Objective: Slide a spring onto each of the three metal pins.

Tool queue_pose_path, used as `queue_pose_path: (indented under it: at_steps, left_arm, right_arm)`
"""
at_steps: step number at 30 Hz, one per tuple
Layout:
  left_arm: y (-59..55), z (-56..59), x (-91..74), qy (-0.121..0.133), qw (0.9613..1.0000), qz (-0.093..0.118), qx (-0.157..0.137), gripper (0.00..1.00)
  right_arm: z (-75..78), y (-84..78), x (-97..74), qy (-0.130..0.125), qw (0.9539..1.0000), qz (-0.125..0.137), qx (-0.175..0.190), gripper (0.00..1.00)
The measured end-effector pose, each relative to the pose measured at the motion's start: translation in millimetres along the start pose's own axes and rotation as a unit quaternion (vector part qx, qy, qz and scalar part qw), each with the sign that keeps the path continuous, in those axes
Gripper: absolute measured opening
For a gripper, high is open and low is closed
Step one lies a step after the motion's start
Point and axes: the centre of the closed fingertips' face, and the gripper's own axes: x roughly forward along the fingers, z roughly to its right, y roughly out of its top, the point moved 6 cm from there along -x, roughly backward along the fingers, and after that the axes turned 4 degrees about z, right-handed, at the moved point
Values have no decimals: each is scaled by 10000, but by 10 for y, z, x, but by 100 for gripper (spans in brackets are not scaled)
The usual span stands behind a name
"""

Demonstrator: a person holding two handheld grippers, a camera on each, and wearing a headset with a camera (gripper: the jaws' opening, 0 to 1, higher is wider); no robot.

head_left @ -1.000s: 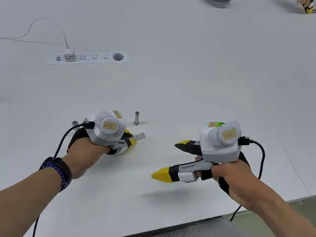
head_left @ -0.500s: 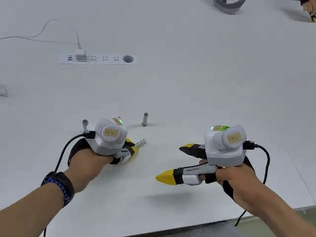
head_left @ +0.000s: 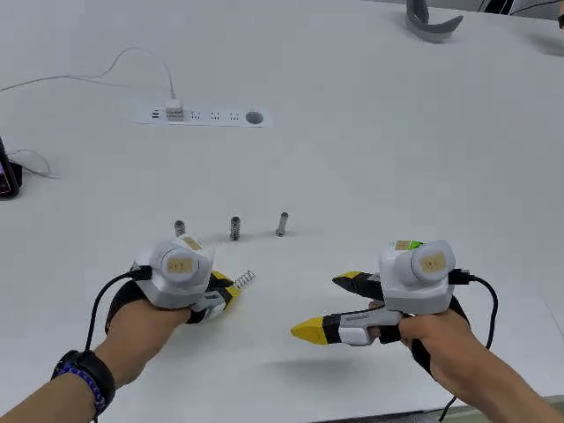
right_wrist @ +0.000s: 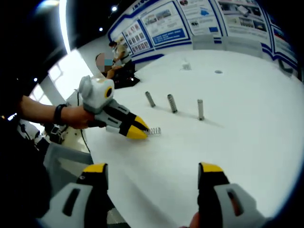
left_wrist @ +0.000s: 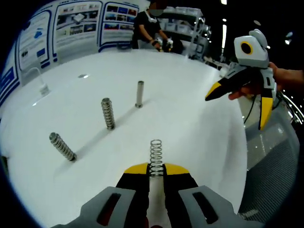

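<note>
Third spring (left_wrist: 156, 151) sits clamped at its base in the jaws of the left gripper (left_wrist: 155, 167), which has just drawn back toward the person and uncovered the middle pin (left_wrist: 108, 113). That pin wears a spring, same as the end pin (left_wrist: 61, 146). So that looks like two done, with the bare pin (left_wrist: 139, 94) next for this spring, while the right gripper (head_left: 322, 306) hangs off to the side, jaws wide apart and empty.

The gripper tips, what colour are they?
Yellow, with black behind. The right gripper shows it best in the head view.
</note>
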Motion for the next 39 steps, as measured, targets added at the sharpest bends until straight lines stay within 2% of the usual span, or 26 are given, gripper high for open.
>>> queue_pose_path:
  at_steps: [12, 20, 28, 39]
  left_arm:
    - [-109, -35, -322, 193, 9994, 153, -234, 10]
    - [-115, -93, -533, 334, 9981, 331, -408, 10]
    - [-118, -119, -730, 435, 9972, 441, -430, 10]
    - [-139, -89, -993, 452, 9968, 541, -366, 10]
  right_arm:
    - [-96, 23, 65, 86, 10000, 8, -28, 78]
    - [-191, 52, 125, 220, 9997, 3, -63, 77]
    - [-259, 113, 181, 348, 9993, 46, -94, 74]
    - [-397, 181, 277, 572, 9983, 40, -120, 71]
